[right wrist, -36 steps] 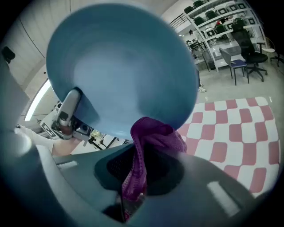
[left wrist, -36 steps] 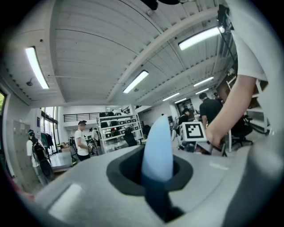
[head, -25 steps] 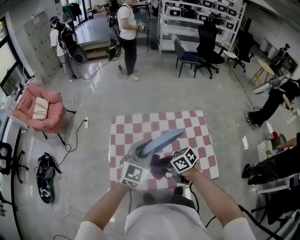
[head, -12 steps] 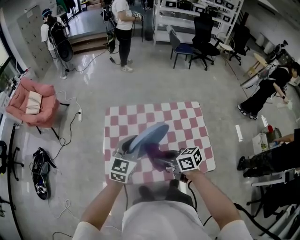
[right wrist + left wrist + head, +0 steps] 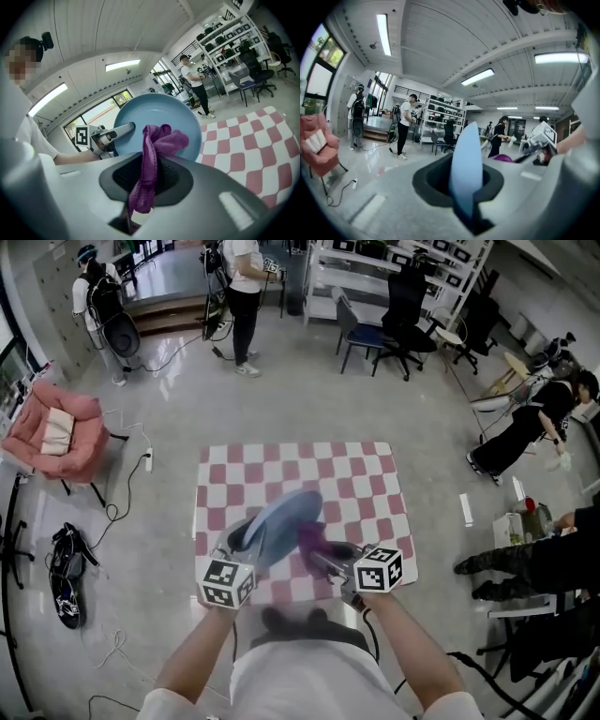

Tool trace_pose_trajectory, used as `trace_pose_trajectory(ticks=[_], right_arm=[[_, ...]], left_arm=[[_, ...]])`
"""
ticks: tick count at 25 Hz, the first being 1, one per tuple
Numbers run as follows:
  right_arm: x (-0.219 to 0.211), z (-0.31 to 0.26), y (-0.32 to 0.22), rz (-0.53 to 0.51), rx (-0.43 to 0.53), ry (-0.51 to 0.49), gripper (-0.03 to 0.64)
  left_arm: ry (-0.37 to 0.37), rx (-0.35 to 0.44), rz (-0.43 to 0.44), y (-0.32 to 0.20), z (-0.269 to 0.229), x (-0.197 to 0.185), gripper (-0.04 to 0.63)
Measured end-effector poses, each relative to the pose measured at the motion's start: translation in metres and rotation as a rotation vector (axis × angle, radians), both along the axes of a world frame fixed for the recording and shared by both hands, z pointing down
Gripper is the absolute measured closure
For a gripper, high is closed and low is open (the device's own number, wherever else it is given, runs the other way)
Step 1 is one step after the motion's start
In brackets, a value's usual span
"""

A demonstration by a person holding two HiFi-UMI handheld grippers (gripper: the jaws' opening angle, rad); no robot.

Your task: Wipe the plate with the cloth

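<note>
Two grippers are held out close in front of us. Our left gripper (image 5: pixel 242 542) has its jaws clamped on the rim of a pale blue plate (image 5: pixel 281 519), which is held tilted in the air. Our right gripper (image 5: pixel 323 557) has its jaws clamped on a purple cloth (image 5: pixel 309 535), which seems to touch the plate's face. Beyond them lies a pink-and-white checked surface (image 5: pixel 361 479).

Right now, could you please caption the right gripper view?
The right hand-held gripper holds purple cloth before a blue plate.
</note>
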State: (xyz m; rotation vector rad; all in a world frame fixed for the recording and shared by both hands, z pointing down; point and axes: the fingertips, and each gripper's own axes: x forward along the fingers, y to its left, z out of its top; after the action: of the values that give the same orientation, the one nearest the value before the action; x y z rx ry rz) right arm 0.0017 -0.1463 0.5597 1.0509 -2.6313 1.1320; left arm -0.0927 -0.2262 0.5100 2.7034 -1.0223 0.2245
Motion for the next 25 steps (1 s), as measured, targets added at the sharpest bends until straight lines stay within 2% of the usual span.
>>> trace_pose_trajectory(ticks=[10, 16, 25], right_arm=[[0.062, -0.001, 0.011, 0.113, 0.083, 0.019, 0.552], [0.096, -0.009, 0.032, 0.139, 0.111, 0.009, 0.552], [0.149, -0.016, 0.075, 0.211, 0.170, 0.081, 0.552]], left_arm=[[0.109, -0.121, -0.123, 0.027, 0.011, 0.026, 0.552], [0.136, -0.162, -0.176, 0.054, 0.006, 0.048, 0.552], [0.280, -0.274, -0.202, 0.100, 0.004, 0.058, 0.554]])
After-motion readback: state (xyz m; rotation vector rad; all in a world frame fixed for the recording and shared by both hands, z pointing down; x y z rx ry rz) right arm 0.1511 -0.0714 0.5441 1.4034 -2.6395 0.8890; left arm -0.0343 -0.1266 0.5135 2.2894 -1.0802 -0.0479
